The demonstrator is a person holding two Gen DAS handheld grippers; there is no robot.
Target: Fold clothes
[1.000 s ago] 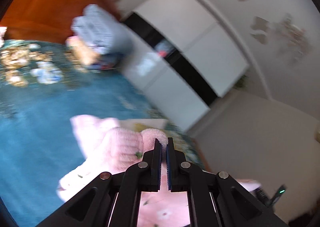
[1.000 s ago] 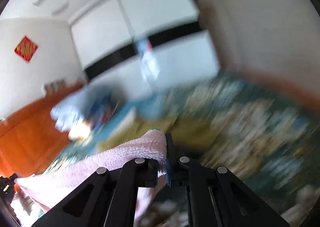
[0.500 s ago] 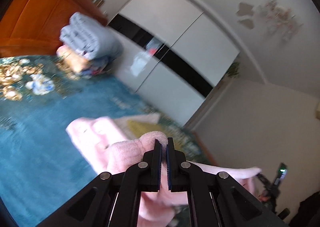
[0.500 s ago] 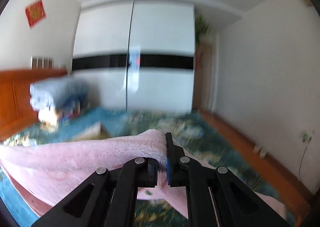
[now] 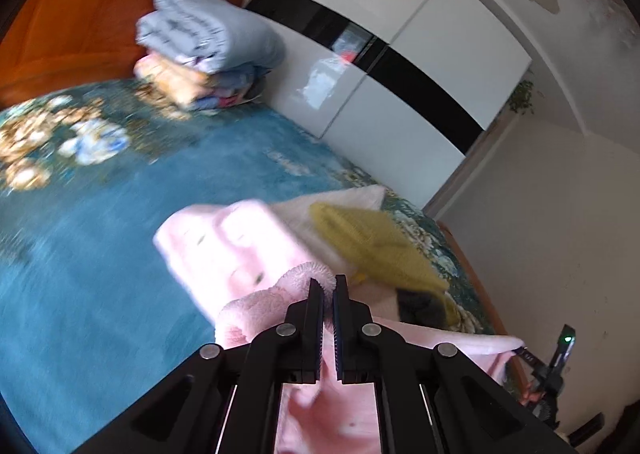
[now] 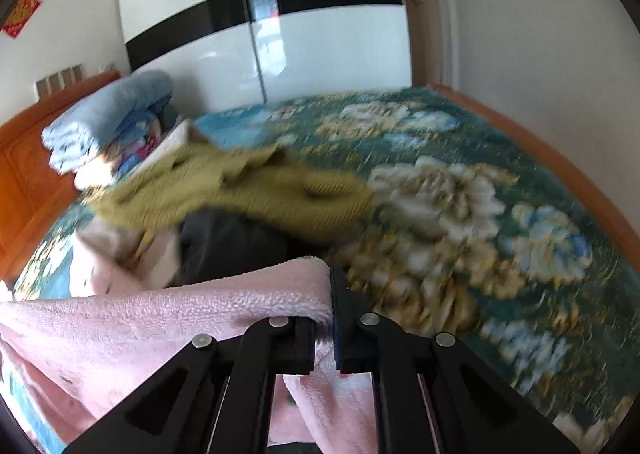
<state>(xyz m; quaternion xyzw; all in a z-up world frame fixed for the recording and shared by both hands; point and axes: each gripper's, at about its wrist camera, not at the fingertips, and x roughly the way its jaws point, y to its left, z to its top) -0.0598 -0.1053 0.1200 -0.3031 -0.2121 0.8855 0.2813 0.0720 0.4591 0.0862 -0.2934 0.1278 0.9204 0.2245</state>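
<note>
A fluffy pink garment (image 5: 236,250) hangs above the bed, stretched between both grippers. My left gripper (image 5: 328,284) is shut on one bunched edge of it. My right gripper (image 6: 330,278) is shut on another edge, and the pink garment (image 6: 160,318) drapes off to the left and below the fingers. A mustard-yellow knitted garment (image 6: 248,186) lies crumpled on the bed beyond, over a dark grey garment (image 6: 236,246). The same yellow garment (image 5: 376,242) shows to the right of my left gripper, next to a white garment (image 5: 320,210).
The bed carries a teal flowered cover (image 6: 460,190). Rolled light-blue bedding (image 5: 208,34) sits stacked at the orange wooden headboard (image 5: 80,14). A white wardrobe with a black band (image 6: 300,34) stands past the bed. The other gripper's tip (image 5: 560,354) shows at lower right.
Both grippers have tilted down toward the bed while still holding the pink garment. The yellow garment now shows clearly ahead of the right gripper.
</note>
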